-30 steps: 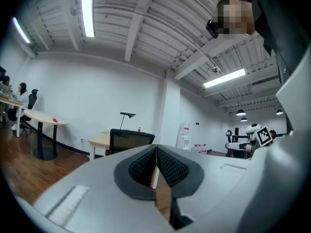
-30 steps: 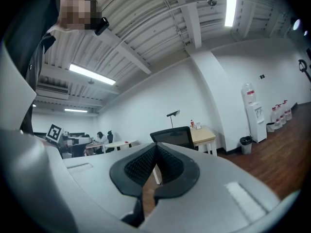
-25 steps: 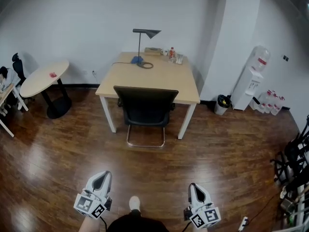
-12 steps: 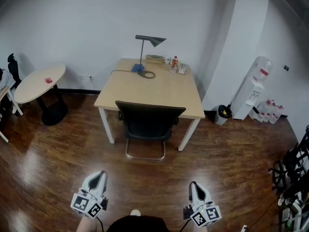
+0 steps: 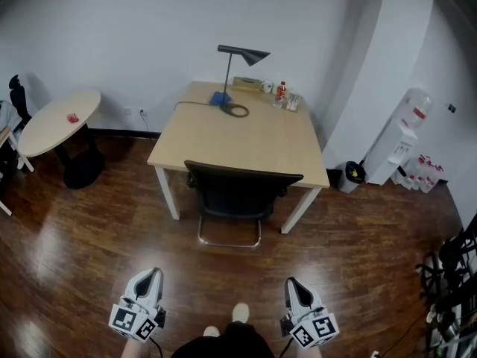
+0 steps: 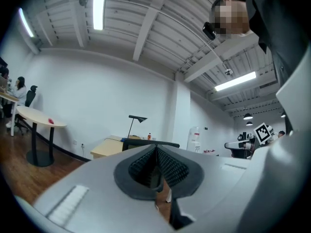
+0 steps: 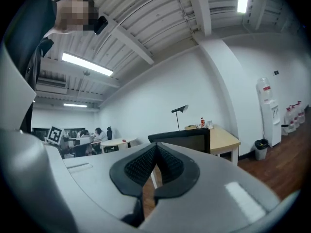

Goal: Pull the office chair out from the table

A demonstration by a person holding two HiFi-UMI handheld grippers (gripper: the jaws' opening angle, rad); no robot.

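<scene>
In the head view, the black mesh-backed office chair (image 5: 240, 192) sat tucked under the near edge of the pale wooden tabletop (image 5: 246, 136), well apart from your left tongs (image 5: 152, 274) and right tongs (image 5: 292, 283); you needed to face it squarely. In the left gripper view, those tongs were pressed together on nothing, so they had to be parted before reaching the backrest. In the right gripper view, the same held: both needed an even hold for a straight pull.
</scene>
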